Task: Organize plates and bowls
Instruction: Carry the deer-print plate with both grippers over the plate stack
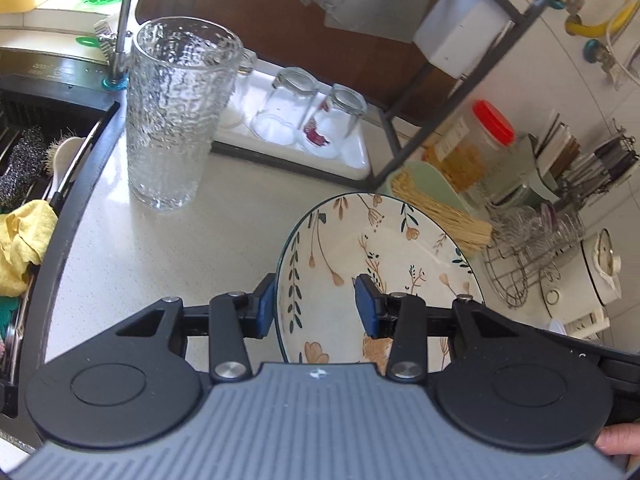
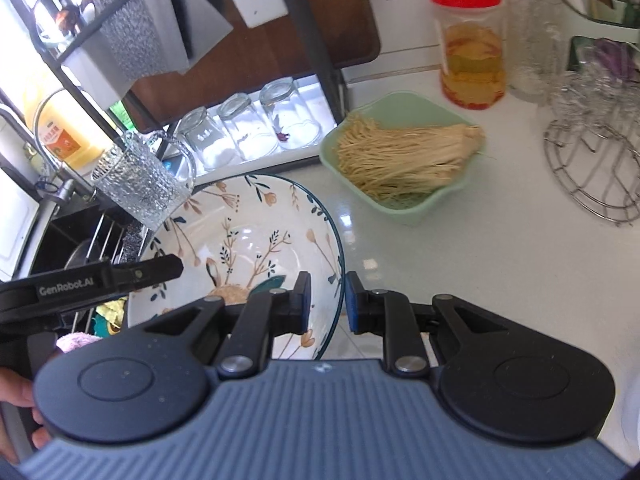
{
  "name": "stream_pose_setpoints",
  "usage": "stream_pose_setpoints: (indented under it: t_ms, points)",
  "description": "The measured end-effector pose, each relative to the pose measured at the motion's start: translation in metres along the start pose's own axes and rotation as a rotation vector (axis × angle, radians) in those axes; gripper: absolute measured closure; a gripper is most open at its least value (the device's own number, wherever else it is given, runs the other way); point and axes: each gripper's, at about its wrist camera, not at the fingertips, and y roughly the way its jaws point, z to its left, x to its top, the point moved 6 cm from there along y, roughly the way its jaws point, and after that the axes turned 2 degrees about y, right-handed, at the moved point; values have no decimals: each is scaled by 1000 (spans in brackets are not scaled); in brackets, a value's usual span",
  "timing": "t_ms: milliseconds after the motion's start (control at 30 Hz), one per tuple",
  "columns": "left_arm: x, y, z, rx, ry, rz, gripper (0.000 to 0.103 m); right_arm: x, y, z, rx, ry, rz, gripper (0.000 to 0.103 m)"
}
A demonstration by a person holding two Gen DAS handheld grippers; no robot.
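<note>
Left wrist view – white speckled counter (image 1: 152,248), sink (image 1: 24,184) beside it

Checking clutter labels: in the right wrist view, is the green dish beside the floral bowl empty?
No, the green dish holds a bundle of pale enoki-like strands, right of the floral bowl.

The pale speckled bench (image 1: 168,248) fills the middle of the left wrist view. A tall textured glass (image 1: 176,112) stands on it at upper left. Behind, at centre top, a white tray (image 1: 356,160) carries upturned glasses. At right sit a green dish of thin mushrooms (image 2: 404,164), a red-lidded jar (image 2: 472,44) and a wire rack (image 2: 600,168).
</note>
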Motion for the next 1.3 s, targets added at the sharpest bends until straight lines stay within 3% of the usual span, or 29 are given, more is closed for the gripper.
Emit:
stream_pose_setpoints:
  t_ms: [400, 733, 1000, 1300]
  points:
    - [-18, -5, -24, -45, 80, 42, 57, -21, -29, -16, -20, 59, -48, 82]
    - [-39, 6, -42, -58, 176, 131, 57, -48, -33, -35, -70, 96, 2, 82]
    - [-53, 20, -47, -26, 244, 225, 57, -67, -24, -44, -97, 100, 79, 82]
    - [-62, 25, -59, -26, 286, 270, 57, -83, -26, -55, -113, 149, 108, 82]
